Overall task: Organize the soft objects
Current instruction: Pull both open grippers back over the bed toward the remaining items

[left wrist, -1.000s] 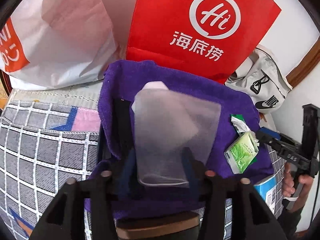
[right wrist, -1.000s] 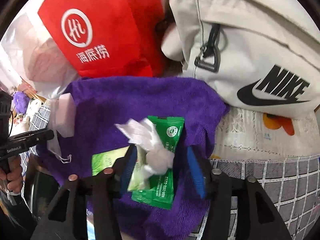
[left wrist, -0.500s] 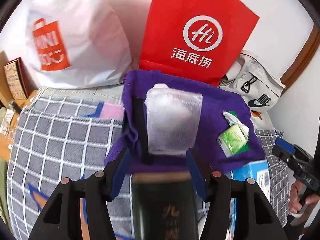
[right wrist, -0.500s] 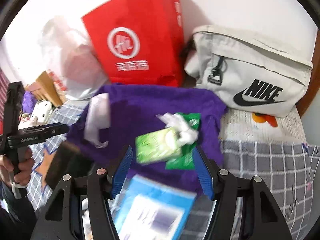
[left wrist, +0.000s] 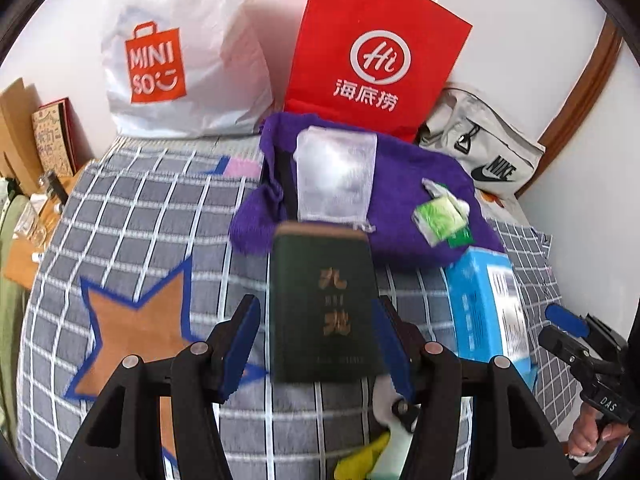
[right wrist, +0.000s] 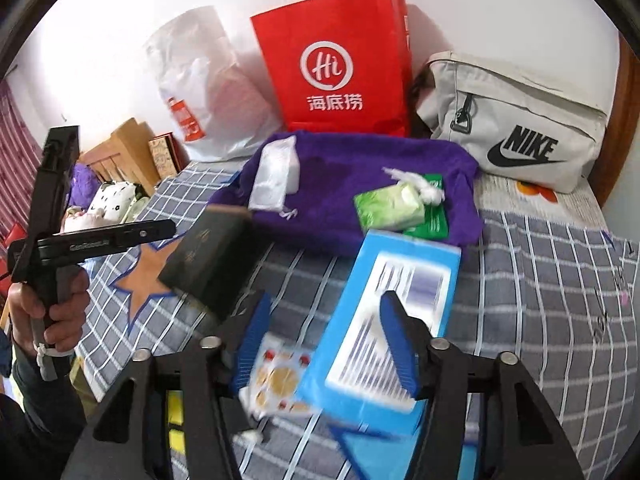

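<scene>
A purple towel (left wrist: 400,184) (right wrist: 340,168) lies on the bed before the bags. On it rest a translucent white pouch (left wrist: 336,176) (right wrist: 276,176) and green tissue packs (left wrist: 440,216) (right wrist: 388,208). My left gripper (left wrist: 316,308) (right wrist: 120,236) hovers open above a dark green box (left wrist: 324,300) (right wrist: 212,256) that lies on the bedspread, and it grips nothing. My right gripper (right wrist: 328,340) (left wrist: 568,324) hangs over a blue box (right wrist: 392,320) (left wrist: 484,308). Its jaws are closing, with nothing pressed between the pads.
A white Miniso bag (left wrist: 180,52), a red paper bag (left wrist: 372,48) and a grey Nike bag (right wrist: 520,120) line the wall behind the towel. A small printed packet (right wrist: 280,380) lies near my right fingers. The checked bedspread (left wrist: 140,220) stretches left toward bedside clutter (left wrist: 40,160).
Both grippers have drawn back and upward from the purple towel, leaving the pouch and tissue packs on it. The dark box and blue box came into view. The right jaws stand narrower.
</scene>
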A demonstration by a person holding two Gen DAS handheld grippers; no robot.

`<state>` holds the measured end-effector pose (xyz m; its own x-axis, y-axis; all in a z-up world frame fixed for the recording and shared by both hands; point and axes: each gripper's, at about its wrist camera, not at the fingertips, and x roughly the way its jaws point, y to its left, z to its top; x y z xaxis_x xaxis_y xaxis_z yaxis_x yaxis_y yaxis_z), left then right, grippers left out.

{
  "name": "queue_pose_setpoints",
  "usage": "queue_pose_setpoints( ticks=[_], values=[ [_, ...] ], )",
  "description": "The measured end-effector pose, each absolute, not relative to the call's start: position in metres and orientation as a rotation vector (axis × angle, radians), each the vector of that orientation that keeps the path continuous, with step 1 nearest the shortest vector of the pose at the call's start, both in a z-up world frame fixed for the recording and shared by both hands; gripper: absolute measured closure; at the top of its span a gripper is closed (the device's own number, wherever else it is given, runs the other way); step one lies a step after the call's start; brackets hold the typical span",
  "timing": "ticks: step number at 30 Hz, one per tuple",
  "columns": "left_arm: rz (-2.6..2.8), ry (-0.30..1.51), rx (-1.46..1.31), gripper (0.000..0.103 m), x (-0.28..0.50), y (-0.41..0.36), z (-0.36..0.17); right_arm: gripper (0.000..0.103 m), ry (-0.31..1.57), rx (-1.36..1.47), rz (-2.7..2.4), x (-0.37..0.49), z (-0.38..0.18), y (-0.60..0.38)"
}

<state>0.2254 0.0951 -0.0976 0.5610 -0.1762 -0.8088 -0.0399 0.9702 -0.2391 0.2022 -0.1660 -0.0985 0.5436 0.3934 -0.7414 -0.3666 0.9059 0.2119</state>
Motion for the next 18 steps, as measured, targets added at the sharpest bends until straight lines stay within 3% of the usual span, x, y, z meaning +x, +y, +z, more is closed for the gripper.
queue_pose_setpoints(
  ticks=[9, 12, 18],
  values=[
    [-0.086, 0.999, -0.287, 0.047, 0.180, 0.097, -0.125, 0.055, 0.898, -0.059, 0.472, 0.147, -0.134, -0.134],
    [-0.077, 1.007, -0.285, 0.047, 0.166, 0.100, -0.136, 0.063, 0.898, -0.099, 0.473, 0.142, -0.146, -0.123],
    [-0.082, 1.017, -0.322, 0.047, 0.148, 0.109, -0.152, 0.064, 0.907, -0.196, 0.441, 0.142, -0.166, -0.103]
  ],
)
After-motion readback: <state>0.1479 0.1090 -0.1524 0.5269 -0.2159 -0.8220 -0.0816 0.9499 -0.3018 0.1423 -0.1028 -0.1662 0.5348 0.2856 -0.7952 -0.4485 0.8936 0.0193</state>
